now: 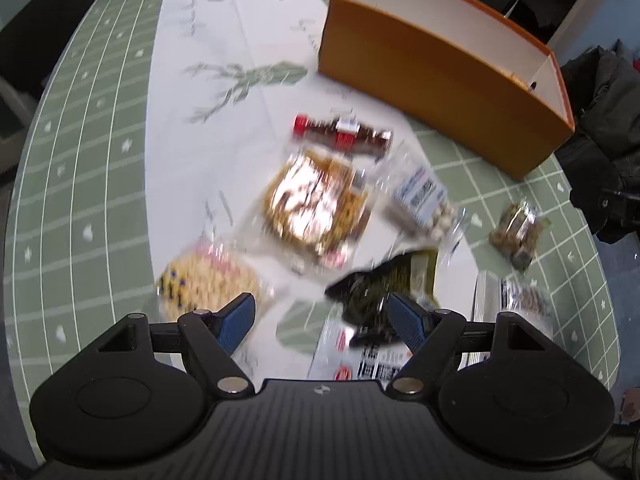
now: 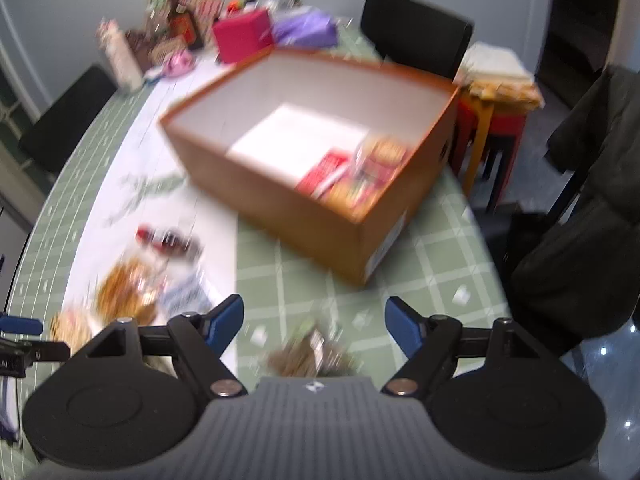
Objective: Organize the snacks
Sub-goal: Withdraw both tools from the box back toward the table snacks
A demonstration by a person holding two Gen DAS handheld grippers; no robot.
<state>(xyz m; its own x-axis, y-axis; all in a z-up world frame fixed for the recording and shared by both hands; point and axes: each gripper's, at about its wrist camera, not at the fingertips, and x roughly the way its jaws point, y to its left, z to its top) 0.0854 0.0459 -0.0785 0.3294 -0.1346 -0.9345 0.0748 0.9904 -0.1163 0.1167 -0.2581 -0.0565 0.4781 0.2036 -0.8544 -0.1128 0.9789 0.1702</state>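
Note:
An orange box [image 1: 440,92] with a white inside stands on the table at the right; in the right wrist view [image 2: 280,196] it holds red and yellow snack packets [image 2: 360,172] in its near corner. Loose snacks lie on the table: a red-capped dark packet [image 1: 344,136], a round golden snack bag [image 1: 316,208], a pale yellow bag [image 1: 208,280], a white-labelled bag [image 1: 424,200], a dark green packet [image 1: 384,288] and a small brown bag [image 1: 516,232]. My left gripper [image 1: 322,316] is open above the dark green packet. My right gripper [image 2: 314,320] is open and empty above the small brown bag [image 2: 308,354].
A green checked tablecloth [image 1: 80,160] with a white runner covers the table. Boxes, a bottle and bags [image 2: 240,36] crowd the far end. Black chairs [image 2: 416,40] stand around it, and a dark coat [image 2: 592,200] hangs at the right.

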